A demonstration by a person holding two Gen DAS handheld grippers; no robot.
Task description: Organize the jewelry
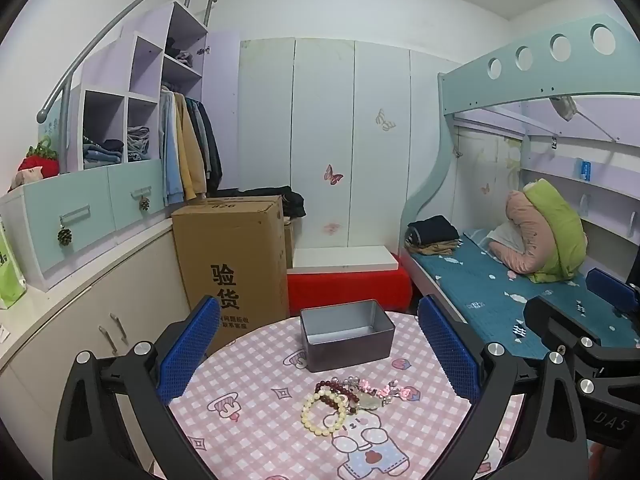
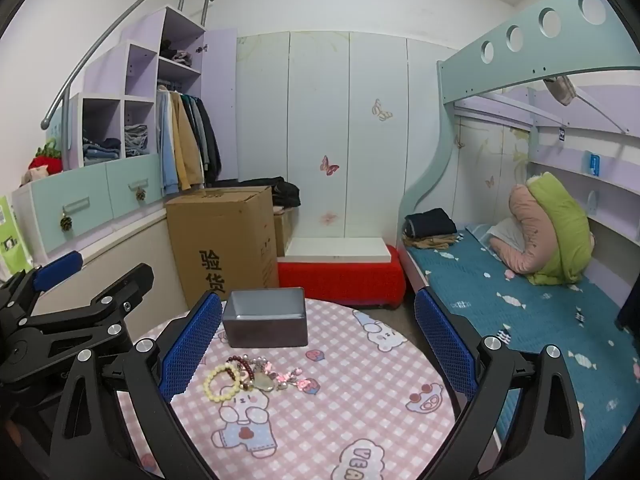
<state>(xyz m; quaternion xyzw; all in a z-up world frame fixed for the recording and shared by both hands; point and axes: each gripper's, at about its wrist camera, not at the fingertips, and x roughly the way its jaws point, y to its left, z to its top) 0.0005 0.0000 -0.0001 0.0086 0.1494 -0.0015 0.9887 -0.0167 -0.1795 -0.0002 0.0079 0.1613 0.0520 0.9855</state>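
We see both grippers w/ jaws wide, nothing between them: left gripper (image 1: pixel 318 354), right gripper (image 2: pixel 318 344). Round table (image 2: pixel 360 420): bare cloth at 3 to 6 o'clock, free passage there. Jewelry pile (image 2: pixel 256 374) sits near centre, toward 9. Tin box (image 2: pixel 264 322) blocks 12 o'clock, just behind the pile. Cardboard box (image 2: pixel 224 240) stands off-table at 11; bed (image 2: pixel 520 320) hems 2 to 3.

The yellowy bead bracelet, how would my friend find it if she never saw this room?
Look at the round table with the pink checked cloth. In front of the open grey metal tin lies a little heap of jewelry. The cream bead bracelet lies at the heap's left, nearer edge, a pale plain ring of round beads, beside the dark red bead bracelet and the sparkly pink charms.
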